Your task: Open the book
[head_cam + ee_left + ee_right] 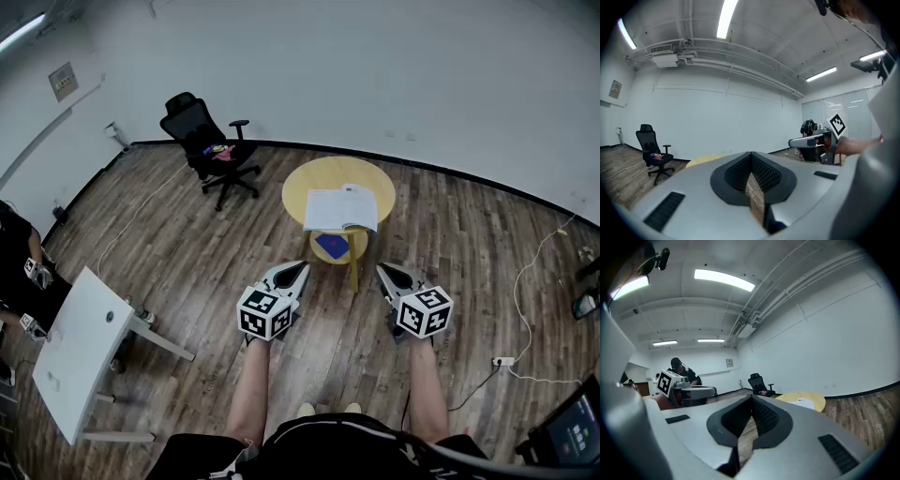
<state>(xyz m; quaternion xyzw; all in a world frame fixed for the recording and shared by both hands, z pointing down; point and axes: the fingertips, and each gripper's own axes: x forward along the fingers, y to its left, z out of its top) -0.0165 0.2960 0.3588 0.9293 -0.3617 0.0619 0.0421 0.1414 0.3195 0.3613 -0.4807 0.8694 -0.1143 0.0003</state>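
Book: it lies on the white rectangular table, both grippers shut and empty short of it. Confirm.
Wrong table. The head view shows the book on the round yellow table, not the white table. The rest holds: left gripper and right gripper are shut, empty, short of it.

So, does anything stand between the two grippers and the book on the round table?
Nothing visible does. The book lies on the round yellow table; between it and the left gripper and right gripper only wooden floor shows. Both pairs of jaws are shut and empty.
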